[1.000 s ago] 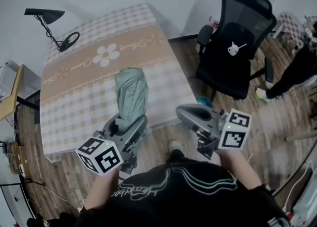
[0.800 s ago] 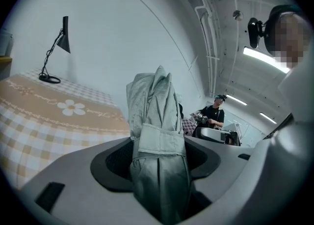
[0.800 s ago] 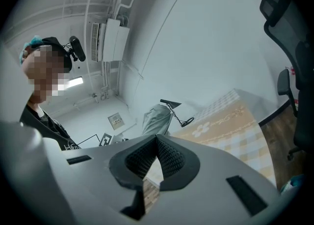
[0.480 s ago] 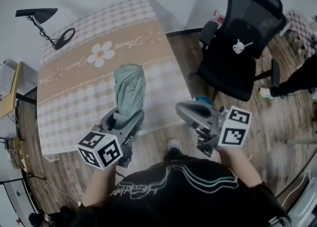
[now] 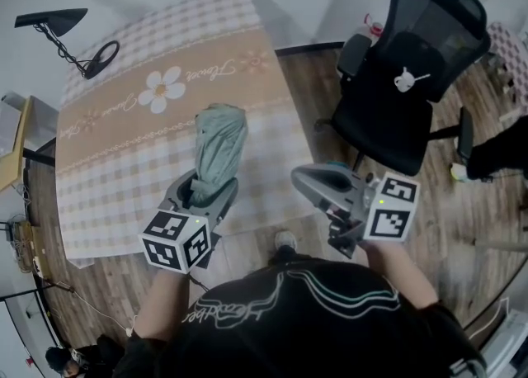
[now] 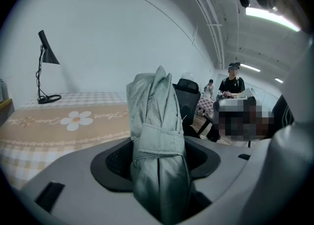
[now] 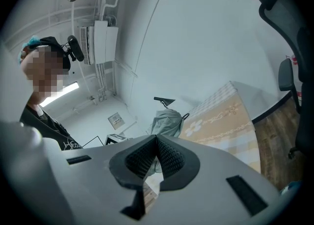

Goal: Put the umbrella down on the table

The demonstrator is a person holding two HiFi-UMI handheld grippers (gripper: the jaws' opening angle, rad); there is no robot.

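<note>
Sage-green umbrella cloth, pinched by my left gripper, could slide beyond my fingertips and miss the table; my right gripper, pressed together and empty, can't help.

Folded grey-green umbrella, strap-wrapped, clamped in left gripper jaws, over checked table; contact unclear.

Cursive lettering on tablecloth, script on black shirt, neither legible

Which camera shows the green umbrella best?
The left gripper view: the folded umbrella fills the middle, close up, clamped between the jaws. The head view shows it smaller, from above, over the table. The right gripper view shows only a distant bit.
</note>
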